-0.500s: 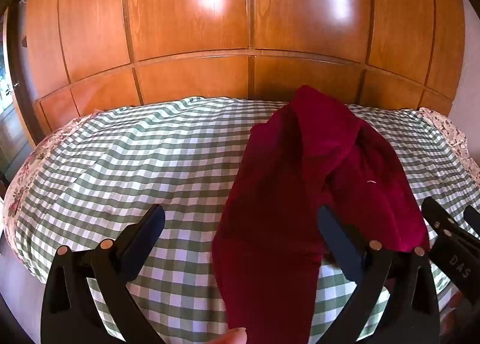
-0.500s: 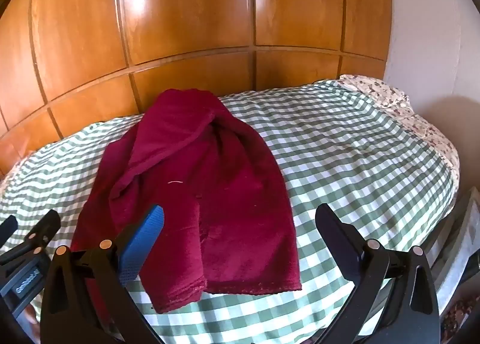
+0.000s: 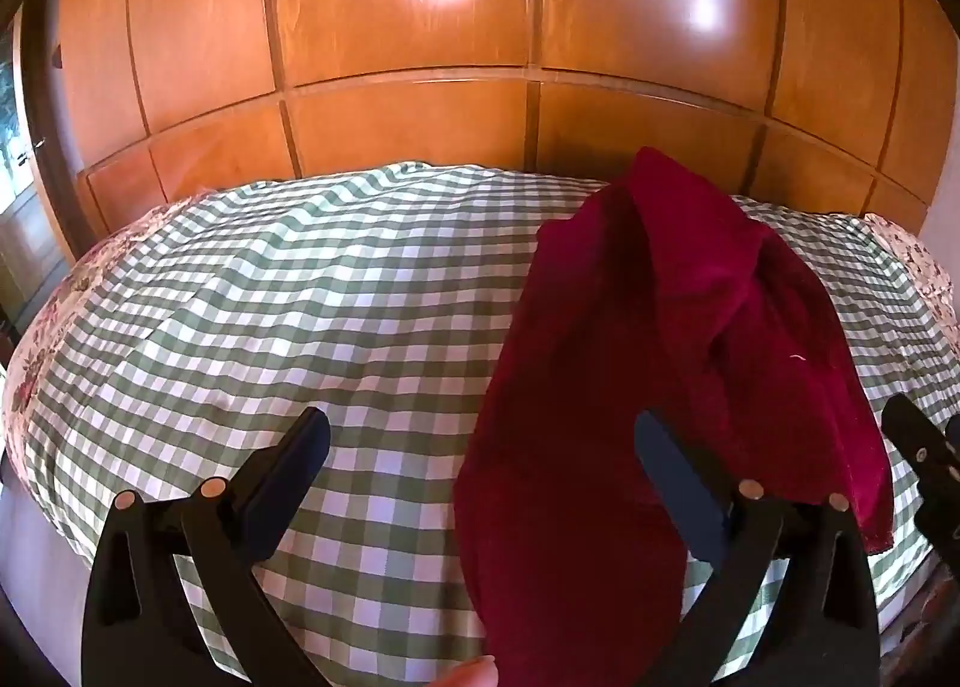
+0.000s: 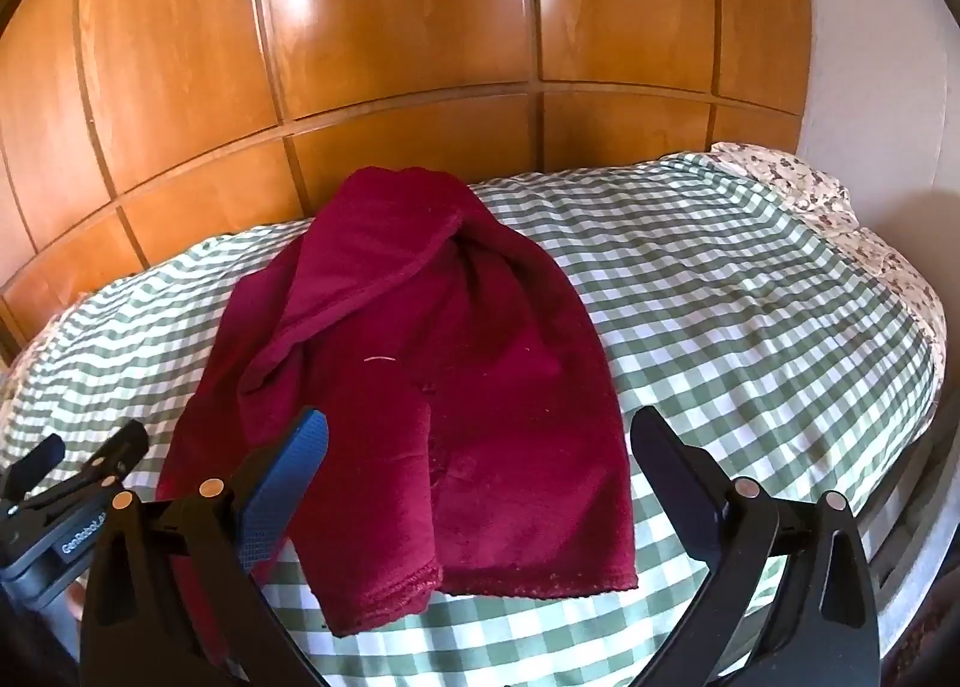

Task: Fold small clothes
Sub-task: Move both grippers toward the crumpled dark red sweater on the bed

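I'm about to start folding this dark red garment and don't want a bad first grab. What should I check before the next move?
1. Left gripper open: ok, jaws spread wide, nothing between the pads.
2. Right gripper open: ok, also wide and empty.
3. Dark red garment lying flat: not ok, it is rumpled, with a fold lying diagonally across its upper part.
4. Near hem reachable: ok, the hem edge lies in front of the right gripper.
5. Checked bedcover free around the garment: ok.
6. Garment type and sleeves: cannot tell.
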### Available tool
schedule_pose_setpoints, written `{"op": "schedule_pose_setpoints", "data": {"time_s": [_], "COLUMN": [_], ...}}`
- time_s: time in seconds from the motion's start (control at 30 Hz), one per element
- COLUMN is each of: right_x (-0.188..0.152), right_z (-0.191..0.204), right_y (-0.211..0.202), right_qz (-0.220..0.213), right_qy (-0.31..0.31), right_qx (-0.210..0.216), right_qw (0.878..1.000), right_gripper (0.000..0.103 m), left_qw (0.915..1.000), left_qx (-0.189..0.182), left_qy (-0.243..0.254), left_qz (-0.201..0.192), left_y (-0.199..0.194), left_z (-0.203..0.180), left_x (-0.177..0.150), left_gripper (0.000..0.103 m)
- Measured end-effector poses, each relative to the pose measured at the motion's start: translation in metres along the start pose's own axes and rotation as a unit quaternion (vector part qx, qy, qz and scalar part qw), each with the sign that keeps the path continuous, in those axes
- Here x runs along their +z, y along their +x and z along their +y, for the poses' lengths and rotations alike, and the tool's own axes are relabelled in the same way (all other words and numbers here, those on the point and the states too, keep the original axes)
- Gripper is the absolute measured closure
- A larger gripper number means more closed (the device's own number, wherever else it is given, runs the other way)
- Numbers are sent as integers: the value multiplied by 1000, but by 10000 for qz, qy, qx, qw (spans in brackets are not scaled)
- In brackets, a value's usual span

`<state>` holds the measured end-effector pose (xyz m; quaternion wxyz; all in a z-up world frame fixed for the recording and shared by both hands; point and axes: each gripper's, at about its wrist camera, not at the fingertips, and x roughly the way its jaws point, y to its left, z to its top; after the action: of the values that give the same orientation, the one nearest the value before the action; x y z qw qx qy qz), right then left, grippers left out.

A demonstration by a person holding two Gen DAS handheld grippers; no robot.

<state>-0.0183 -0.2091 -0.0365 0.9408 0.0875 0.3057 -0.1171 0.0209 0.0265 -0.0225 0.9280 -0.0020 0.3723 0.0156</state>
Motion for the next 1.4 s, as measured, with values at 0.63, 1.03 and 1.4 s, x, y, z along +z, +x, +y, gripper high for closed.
{"op": "schedule_pose_setpoints", "data": {"time_s": [0.63,1.03,1.4], "right_x": [3,7,10], "right_z": [5,5,14], "right_y": [5,-1,-4], "right_qz": [56,-35,-45], "right_qy": [-31,-59,-151], "right_qx": [160,276,568], "right_qw": [9999,9996,9983], "right_gripper": [3,3,3], "left_qw": [9999,9998,9998], "left_qx": [52,71,53], "left_qy": [-75,-132,-170], "left_qz": [55,90,80], "left_y": [5,6,6], "left_z": [8,7,9], "left_x": [-5,-2,-1], "left_gripper": [2,2,2]}}
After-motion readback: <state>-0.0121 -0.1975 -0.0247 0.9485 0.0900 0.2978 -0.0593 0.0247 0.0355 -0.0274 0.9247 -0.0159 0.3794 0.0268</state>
